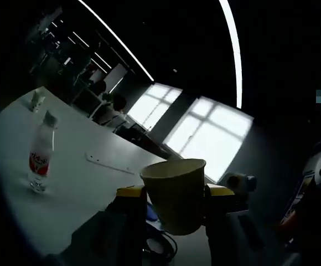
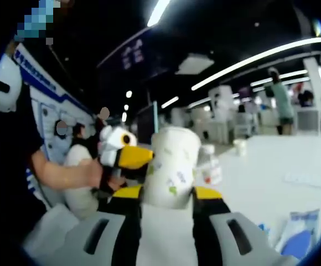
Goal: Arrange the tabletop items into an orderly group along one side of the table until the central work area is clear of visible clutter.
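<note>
Each gripper, left gripper [image 1: 174, 195] and right gripper [image 2: 169, 195], is closed on a paper cup [image 1: 176, 194]; a hard squeeze could crush it.

the left gripper view is sitting low over the white table [image 1: 77, 166], tilting upward and rolling, looking past a paper cup [image 1: 176, 194] very close to the lens toward bright windows [image 1: 205, 130] and ceiling lights. the right gripper view is looking roughly level across the same table [image 2: 271, 172], a white cup [image 2: 172, 166] filling its near centre. both are taking in a small bottle [image 1: 40, 158] [image 2: 210, 166] standing on the tabletop.
</note>
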A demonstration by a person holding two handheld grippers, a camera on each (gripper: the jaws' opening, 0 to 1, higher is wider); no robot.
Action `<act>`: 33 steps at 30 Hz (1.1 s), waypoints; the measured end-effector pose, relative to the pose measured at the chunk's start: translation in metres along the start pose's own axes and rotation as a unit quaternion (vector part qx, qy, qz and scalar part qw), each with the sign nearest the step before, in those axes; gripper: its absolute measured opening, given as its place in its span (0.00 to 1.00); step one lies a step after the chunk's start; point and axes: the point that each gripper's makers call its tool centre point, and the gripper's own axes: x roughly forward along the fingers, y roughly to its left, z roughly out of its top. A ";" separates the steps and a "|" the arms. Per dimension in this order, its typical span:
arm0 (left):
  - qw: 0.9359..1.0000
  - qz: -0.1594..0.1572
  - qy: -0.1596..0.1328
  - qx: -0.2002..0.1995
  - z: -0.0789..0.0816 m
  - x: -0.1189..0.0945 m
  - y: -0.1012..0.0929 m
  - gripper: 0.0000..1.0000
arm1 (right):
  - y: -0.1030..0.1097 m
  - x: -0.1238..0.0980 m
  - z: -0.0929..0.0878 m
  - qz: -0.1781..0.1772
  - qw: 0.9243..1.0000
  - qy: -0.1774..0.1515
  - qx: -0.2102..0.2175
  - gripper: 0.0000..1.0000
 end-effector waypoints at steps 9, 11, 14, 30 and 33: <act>0.995 0.021 0.029 0.097 -0.004 0.001 -0.002 0.38 | -0.002 0.000 -0.008 -0.006 1.000 0.016 -0.007 0.31; 0.992 0.025 0.038 0.115 -0.006 0.002 -0.004 0.38 | -0.002 0.000 -0.011 -0.007 1.000 0.020 -0.006 0.31; 0.992 0.026 0.037 0.115 -0.006 0.001 -0.004 0.37 | -0.001 0.000 -0.012 -0.005 1.000 0.021 -0.005 0.31; 0.979 0.051 0.034 0.193 0.003 0.001 -0.005 0.35 | -0.014 -0.001 -0.024 -0.047 0.998 0.048 -0.016 0.39; 0.977 0.059 0.030 0.204 0.005 0.001 -0.004 0.35 | -0.018 -0.004 -0.030 -0.062 0.996 0.058 -0.013 0.49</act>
